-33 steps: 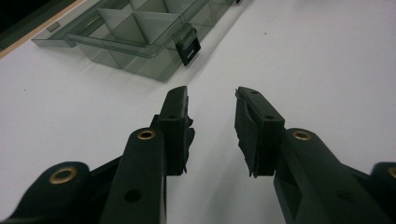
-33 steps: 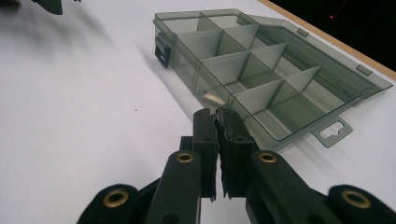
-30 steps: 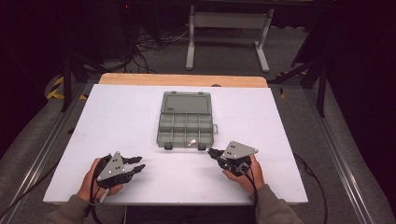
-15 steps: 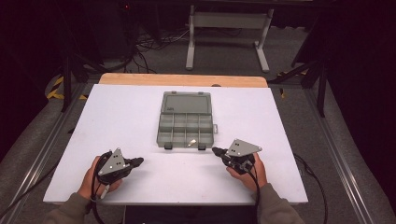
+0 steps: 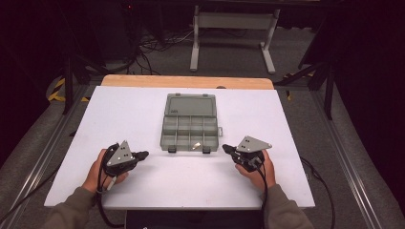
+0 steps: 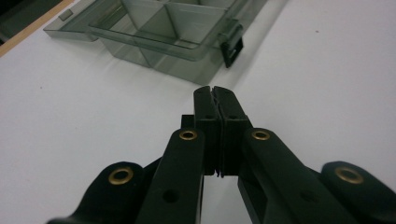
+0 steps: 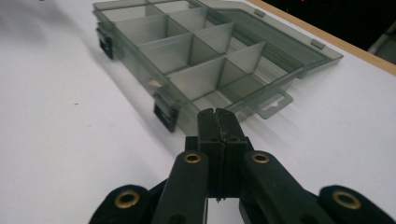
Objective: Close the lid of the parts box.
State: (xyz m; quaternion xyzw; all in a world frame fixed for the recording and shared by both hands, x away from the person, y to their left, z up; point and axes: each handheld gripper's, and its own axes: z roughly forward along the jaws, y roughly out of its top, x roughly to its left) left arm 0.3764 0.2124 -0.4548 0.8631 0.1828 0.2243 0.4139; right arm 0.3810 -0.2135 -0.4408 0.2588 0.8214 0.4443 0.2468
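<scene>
The room is dark, with cables on the grey floor and a metal stand [image 5: 232, 36] at the back. In the middle is a white worktop [image 5: 143, 124] with a strip of wood along its far edge.

On the worktop sits a clear grey plastic box [image 5: 189, 123]. It is in the middle, a bit toward the far side. Its lid is open and lies flat behind it. Inside, thin walls split the box into small square parts. In the right gripper view the parts you can see into look bare. Two dark clips hang on the front wall of the box, one near each corner.

A person's hands come in from the near edge. The left gripper [image 5: 142, 154] is near the front left corner of the box, but not touching it. Its jaws are pressed tight together with nothing between them. In the left gripper view [image 6: 215, 95] the tips point at the box's corner clip.

The right gripper [image 5: 225, 149] is near the front right corner of the box, also apart from it. Its jaws are shut tight too, and hold nothing. In the right gripper view [image 7: 216, 116] the tips sit low over the worktop, close to a clip.
</scene>
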